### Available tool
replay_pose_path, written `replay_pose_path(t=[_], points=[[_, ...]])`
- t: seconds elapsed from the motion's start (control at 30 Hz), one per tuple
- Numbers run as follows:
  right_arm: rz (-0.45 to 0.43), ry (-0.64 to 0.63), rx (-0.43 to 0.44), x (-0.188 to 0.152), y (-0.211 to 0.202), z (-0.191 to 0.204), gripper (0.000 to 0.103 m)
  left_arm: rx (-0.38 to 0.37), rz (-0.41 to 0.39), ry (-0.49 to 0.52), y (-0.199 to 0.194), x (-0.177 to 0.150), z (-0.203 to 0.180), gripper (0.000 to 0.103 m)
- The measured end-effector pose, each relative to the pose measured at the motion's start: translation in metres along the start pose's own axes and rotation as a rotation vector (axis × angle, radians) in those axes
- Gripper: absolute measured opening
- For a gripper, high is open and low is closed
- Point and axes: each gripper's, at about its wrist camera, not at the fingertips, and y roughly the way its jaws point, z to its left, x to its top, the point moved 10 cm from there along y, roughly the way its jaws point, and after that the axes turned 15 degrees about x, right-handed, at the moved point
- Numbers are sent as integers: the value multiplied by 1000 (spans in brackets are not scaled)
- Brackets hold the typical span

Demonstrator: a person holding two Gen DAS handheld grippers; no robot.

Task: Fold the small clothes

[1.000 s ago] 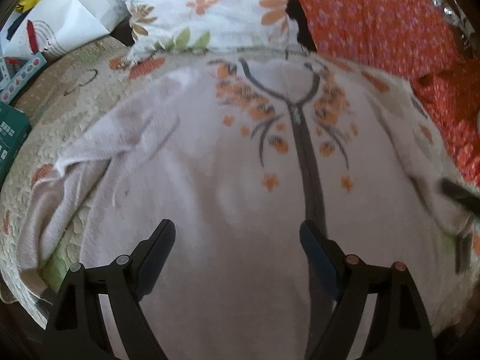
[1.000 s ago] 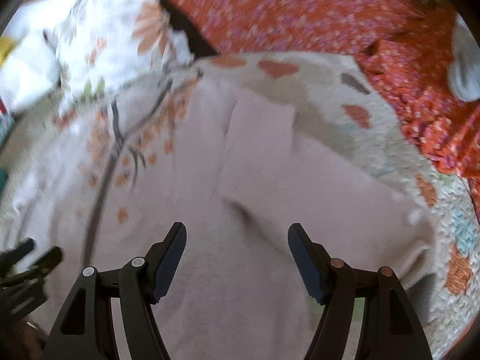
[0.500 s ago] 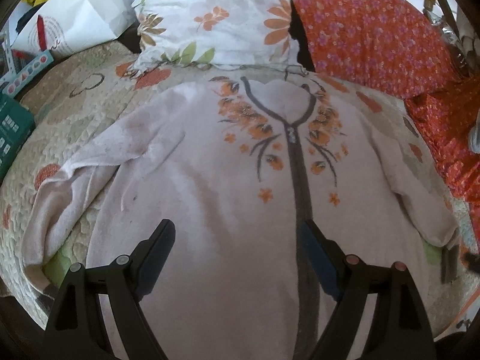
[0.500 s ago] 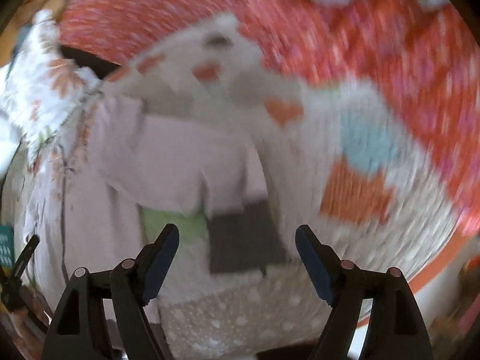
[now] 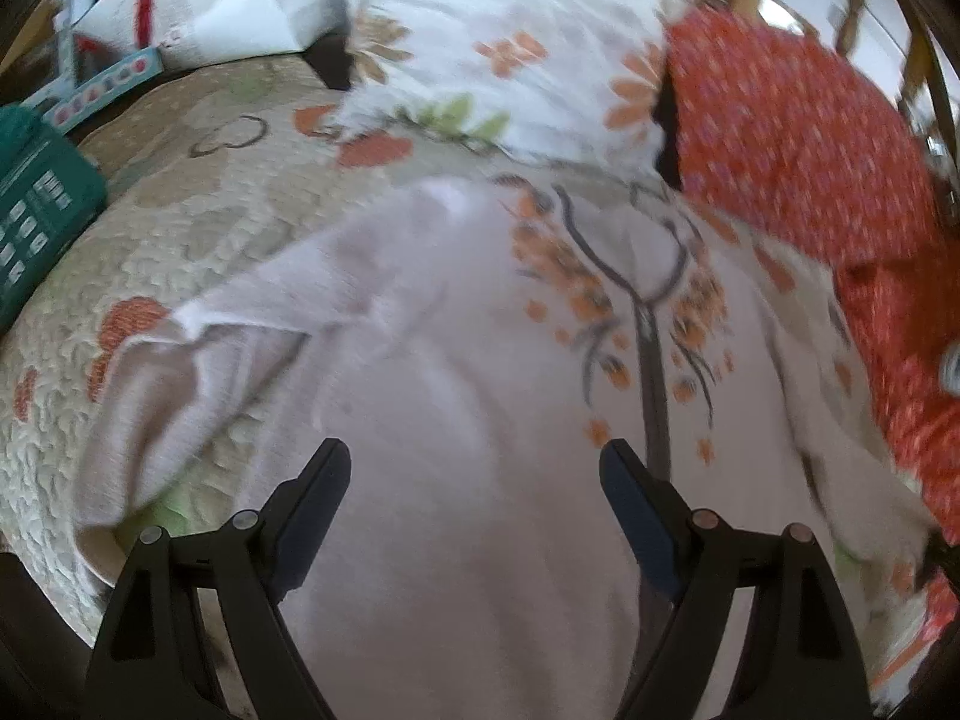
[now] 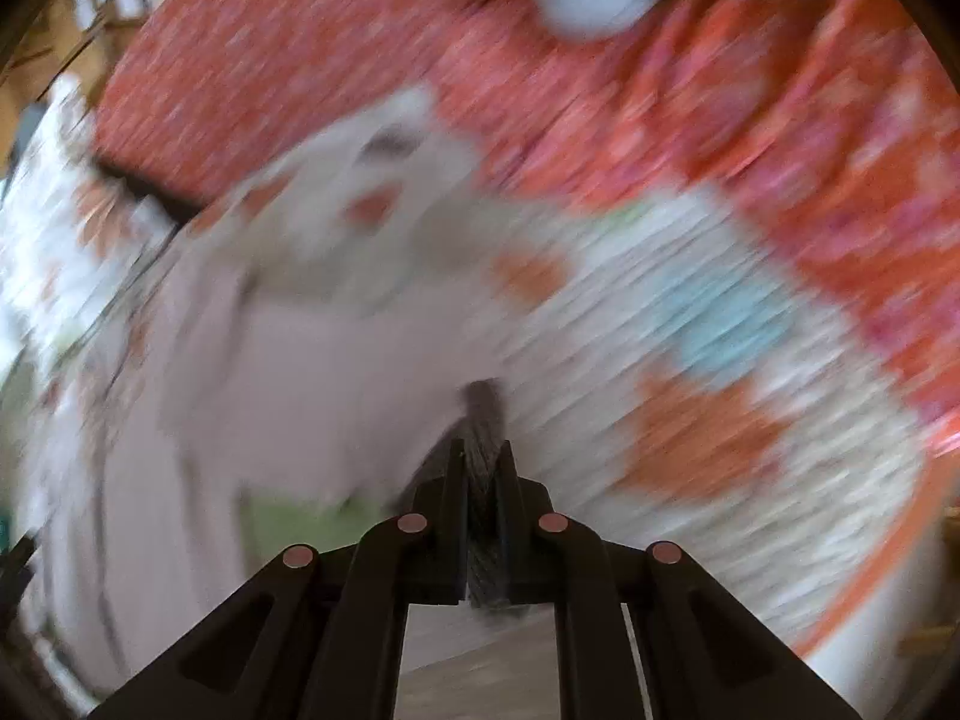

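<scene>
Right claw (image 6: 480, 456) now pinched on the blurred dark cuff (image 6: 483, 414) of the garment (image 5: 456, 396); left claw (image 5: 474, 468) spread.

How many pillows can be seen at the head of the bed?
2: a white flowered pillow behind the garment's collar, and an orange-red pillow to its right. Others may be hidden.

The right wrist view is smeared by motion blur — the quilt (image 6: 690, 312) and red cover (image 6: 600, 90) show no clear pattern. The dark cuff (image 6: 483, 420) is partly hidden between the right gripper (image 6: 480, 456) fingers. The pale garment (image 5: 456, 420) runs off the left view's bottom edge — its hem is unseen.
</scene>
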Motion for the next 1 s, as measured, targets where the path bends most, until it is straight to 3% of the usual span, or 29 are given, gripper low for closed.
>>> replay_pose_path(t=[0.17,0.27,0.33,0.47,0.6,0.8,0.9,1.0], points=[[-149,71,-294,67,-61,-82,7,23,-2,-117,-1,23,43,87],[-151,69,-309,84,-66,-81,7,12,7,-169,-2,33,59,87],[-143,25,-285,92,-60,-55,7,1,-2,-190,-7,39,65,87],[-78,-76,-144,89,-25,32,7,10,-39,-206,-14,51,79,88],[34,-175,89,59,21,152,7,17,-44,-222,-13,59,95,88],[240,-297,383,-29,84,334,8,66,-55,-298,-11,69,147,88],[324,-361,470,-75,106,411,8,104,-54,-341,-7,70,181,88],[380,-437,499,-112,129,469,8,140,-31,-394,-1,65,215,88]])
